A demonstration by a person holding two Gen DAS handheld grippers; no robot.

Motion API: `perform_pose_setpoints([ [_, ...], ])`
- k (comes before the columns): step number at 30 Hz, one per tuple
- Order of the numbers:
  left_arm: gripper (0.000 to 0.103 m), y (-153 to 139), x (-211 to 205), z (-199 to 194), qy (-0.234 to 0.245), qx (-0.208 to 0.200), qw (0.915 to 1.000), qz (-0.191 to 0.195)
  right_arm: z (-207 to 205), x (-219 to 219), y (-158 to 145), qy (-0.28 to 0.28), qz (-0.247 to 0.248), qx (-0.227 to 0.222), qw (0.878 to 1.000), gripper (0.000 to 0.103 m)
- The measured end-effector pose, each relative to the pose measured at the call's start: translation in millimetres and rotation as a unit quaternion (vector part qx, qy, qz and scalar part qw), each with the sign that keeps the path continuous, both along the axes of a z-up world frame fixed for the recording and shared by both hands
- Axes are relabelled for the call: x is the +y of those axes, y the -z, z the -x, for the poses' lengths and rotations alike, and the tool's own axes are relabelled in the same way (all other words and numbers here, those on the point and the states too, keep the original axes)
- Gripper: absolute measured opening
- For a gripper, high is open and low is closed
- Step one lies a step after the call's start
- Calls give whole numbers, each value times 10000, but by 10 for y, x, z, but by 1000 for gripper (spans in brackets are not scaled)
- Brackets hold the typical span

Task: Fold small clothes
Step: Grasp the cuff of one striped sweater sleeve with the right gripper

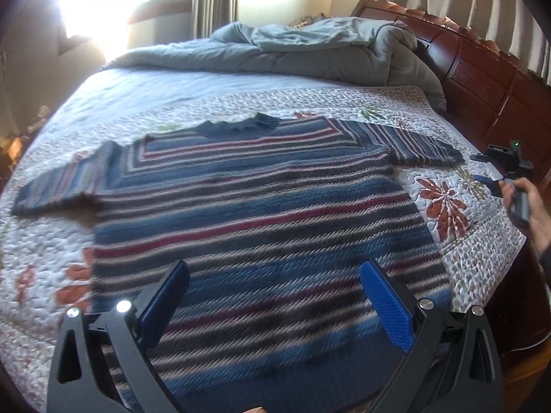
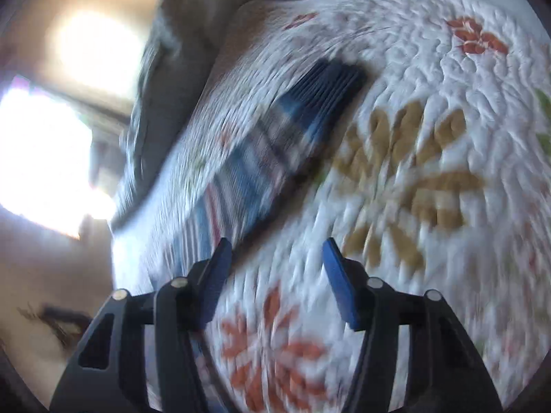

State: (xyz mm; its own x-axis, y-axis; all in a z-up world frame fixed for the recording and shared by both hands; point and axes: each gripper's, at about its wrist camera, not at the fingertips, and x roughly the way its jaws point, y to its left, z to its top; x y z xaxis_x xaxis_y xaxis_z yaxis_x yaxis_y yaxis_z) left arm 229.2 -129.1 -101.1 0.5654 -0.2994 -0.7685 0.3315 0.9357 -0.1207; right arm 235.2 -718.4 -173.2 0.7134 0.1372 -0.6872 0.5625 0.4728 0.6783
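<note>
The striped sweater (image 1: 248, 192) lies flat on the floral quilt (image 1: 447, 206), collar toward twelve o'clock. A rumpled duvet (image 1: 310, 48) lies behind it; the headboard (image 1: 482, 79) stands at two o'clock.

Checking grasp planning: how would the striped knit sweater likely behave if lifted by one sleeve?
The striped sweater lies flat and limp on the quilt, so it would probably drape and sag. Its thick, ribbed knit suggests moderate weight and good grip, unlikely to slip.

Left wrist view: looks down over bed foot toward headboard (image 1: 482, 69). Right wrist view: close above quilt (image 2: 430, 79), tilted, blurred. Both show sweater (image 1: 258, 206) sleeve (image 2: 292, 130).
</note>
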Motion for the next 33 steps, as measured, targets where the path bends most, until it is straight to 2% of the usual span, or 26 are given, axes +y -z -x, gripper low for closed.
perform_pose_setpoints([
  [3,99,148,-104,-141,7,92,10000,35,-153,-381,225,343,-360,-358,9981,48],
  [8,99,336,-203,-332,-38,194,9997,127,-414,-690,507,567,-606,-325,9960,44],
  [17,99,520,-138,-569,-227,210,9993,203,-777,-877,561,679,-388,-297,9965,50],
  [20,99,582,-9,-635,-358,293,9984,320,-840,-885,533,634,-267,-209,9974,45],
  [22,99,623,91,-668,-442,335,9978,358,-875,-862,453,565,-96,-78,9983,25],
  [24,99,643,178,-675,-506,339,9975,350,-895,-818,316,571,162,-84,9982,12],
  [28,99,655,332,-671,-560,389,9962,547,-1007,-569,-94,328,724,-195,9966,8],
  [33,99,619,456,-647,-475,343,9957,723,-1303,63,-806,-211,1540,-355,9872,8],
])
